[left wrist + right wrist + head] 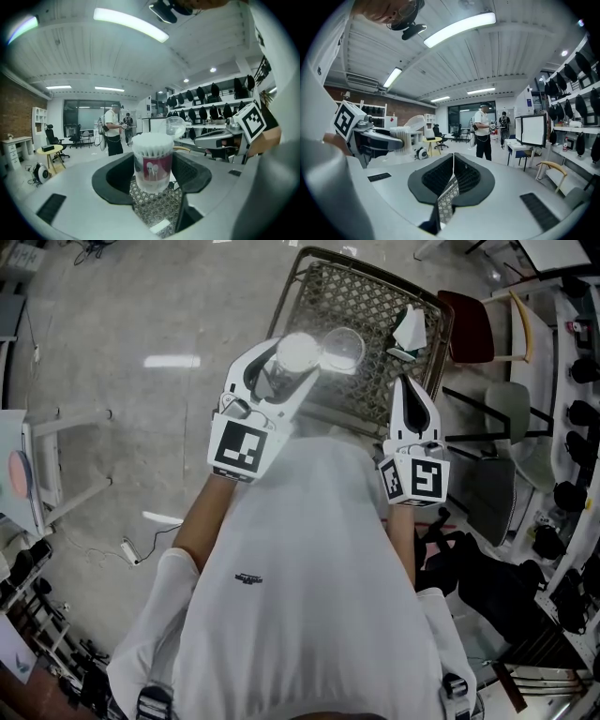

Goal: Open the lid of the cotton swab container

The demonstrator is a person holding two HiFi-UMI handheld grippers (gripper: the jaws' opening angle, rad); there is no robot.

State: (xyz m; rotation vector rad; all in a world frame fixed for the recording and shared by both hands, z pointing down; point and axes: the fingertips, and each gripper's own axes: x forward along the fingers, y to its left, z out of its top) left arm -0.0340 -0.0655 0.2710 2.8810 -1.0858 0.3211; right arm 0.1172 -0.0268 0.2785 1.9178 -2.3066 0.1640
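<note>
My left gripper (pixel 284 371) is shut on the cotton swab container (pixel 298 354), a clear round tub with a red label, packed with white swabs. It is held upright in the air in front of the person's chest. Its clear hinged lid (pixel 343 348) stands flipped open on the right side. In the left gripper view the container (pixel 152 164) sits between both black pads, the lid (pixel 175 125) raised behind it. My right gripper (pixel 402 383) hangs to the right of the container, shut, with nothing in it. The right gripper view shows its jaws (pixel 453 164) pressed together.
A brown wire-mesh chair (pixel 366 306) stands just beyond the grippers, with a white crumpled tissue (pixel 410 329) on it. More chairs (pixel 466 329) and black bags crowd the right side. Two people (pixel 483 131) stand far off in the room.
</note>
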